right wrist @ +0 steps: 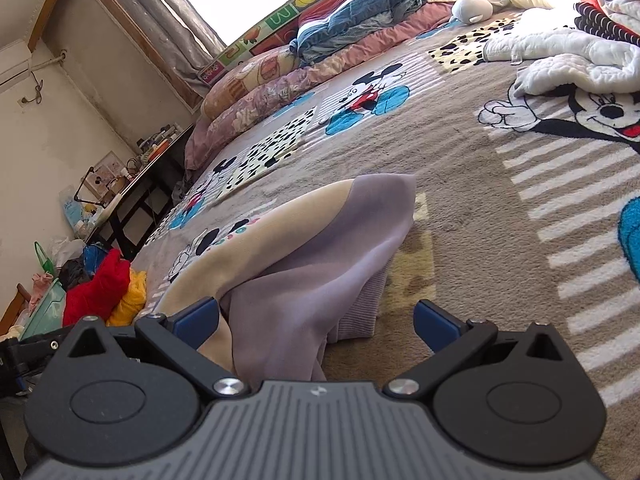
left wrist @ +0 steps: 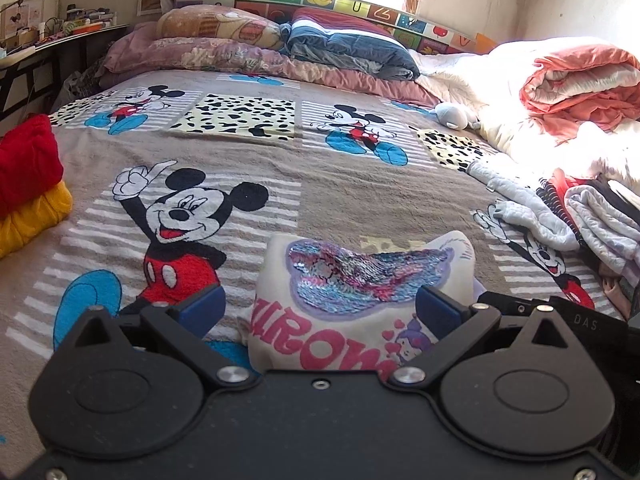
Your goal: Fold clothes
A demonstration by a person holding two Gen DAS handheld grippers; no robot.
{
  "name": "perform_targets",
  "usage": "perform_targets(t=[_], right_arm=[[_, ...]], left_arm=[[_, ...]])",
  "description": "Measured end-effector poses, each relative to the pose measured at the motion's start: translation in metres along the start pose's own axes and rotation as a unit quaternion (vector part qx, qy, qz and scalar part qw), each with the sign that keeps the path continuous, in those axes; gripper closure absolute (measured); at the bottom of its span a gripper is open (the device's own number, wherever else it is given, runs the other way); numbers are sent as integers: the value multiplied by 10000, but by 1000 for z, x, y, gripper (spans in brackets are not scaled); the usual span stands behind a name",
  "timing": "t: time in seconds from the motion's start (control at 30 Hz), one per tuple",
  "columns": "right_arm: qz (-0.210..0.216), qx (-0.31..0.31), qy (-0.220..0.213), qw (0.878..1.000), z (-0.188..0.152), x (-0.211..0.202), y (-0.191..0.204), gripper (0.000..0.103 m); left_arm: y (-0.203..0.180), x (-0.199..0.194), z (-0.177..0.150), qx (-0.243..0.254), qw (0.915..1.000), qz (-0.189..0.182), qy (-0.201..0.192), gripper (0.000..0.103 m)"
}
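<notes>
I see wide bare bedspread (left wrist: 248,160) ahead of the cream sweatshirt (left wrist: 352,304), with folded red and yellow clothes (left wrist: 28,184) at the left edge and a loose pile (left wrist: 580,216) at the right. My left gripper (left wrist: 318,310) and right gripper (right wrist: 316,320) both stand spread, grasping nothing. Only the left view shows the sequin front facing up; the right shows its lilac sleeve (right wrist: 320,264) running away from me.

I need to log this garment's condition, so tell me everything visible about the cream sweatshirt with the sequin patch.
The cream sweatshirt is soft, thick knit with a pink-blue sequin patch, pink lettering and a small cartoon figure. Its lavender sleeve ends in a ribbed cuff. It lies partly folded and bunched on the Mickey blanket, between the open fingers of the left gripper; contact is unclear.
</notes>
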State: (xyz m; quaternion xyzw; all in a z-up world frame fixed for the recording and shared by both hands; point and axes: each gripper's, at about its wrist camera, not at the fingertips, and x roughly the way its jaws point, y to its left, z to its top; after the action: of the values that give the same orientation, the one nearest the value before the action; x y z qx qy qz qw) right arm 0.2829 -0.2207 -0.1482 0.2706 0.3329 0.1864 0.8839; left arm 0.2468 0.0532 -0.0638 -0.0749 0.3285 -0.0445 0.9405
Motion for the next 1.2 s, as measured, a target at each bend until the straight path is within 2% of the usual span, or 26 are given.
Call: perform_targets(t=[0.23,0.3,0.37,0.43,0.5,0.57,0.6,0.63,0.67,0.73,0.83,0.9,1.07,1.2], right_arm=[[107,144,-41,9998,8,12,-13,9],[183,168,-19,9997,9,17,-15,22],[245,217,28,9995,11,23,-16,30],[297,320,66,9990,9,29,-17,32],[422,515,130,9977,6,35,-20,35],[505,636,194,9965,2,39,-21,43],[493,595,208,9968,0,40,-20,50],[512,603,198,9967,-1,39,-20,54],[537,622,185,9964,-2,39,-21,60],[594,685,154,9958,-3,36,-21,63],[671,735,87,9950,-3,29,-22,76],[745,741,34,9945,-4,23,-20,92],[943,756,-51,9927,-7,-3,-19,93],[986,767,-36,9922,-21,-30,-22,94]], left_arm=[[21,56,30,-166,9984,-69,529,2],[28,72,35,-288,9970,-184,691,4],[34,87,40,-377,9954,-265,844,9],[36,101,41,-418,9935,-303,1015,18],[38,115,40,-485,9907,-384,1213,20],[38,123,35,-575,9873,-564,1369,36],[38,125,33,-631,9862,-627,1400,50],[36,122,30,-615,9870,-631,1345,60],[35,118,27,-573,9883,-620,1268,66],[31,107,23,-490,9912,-611,1071,86],[25,75,16,-277,9961,-546,631,90],[21,49,9,-165,9977,-567,330,90],[8,-13,-14,-27,9978,-633,-201,91],[-1,-54,-45,-104,9970,-736,-228,91]])
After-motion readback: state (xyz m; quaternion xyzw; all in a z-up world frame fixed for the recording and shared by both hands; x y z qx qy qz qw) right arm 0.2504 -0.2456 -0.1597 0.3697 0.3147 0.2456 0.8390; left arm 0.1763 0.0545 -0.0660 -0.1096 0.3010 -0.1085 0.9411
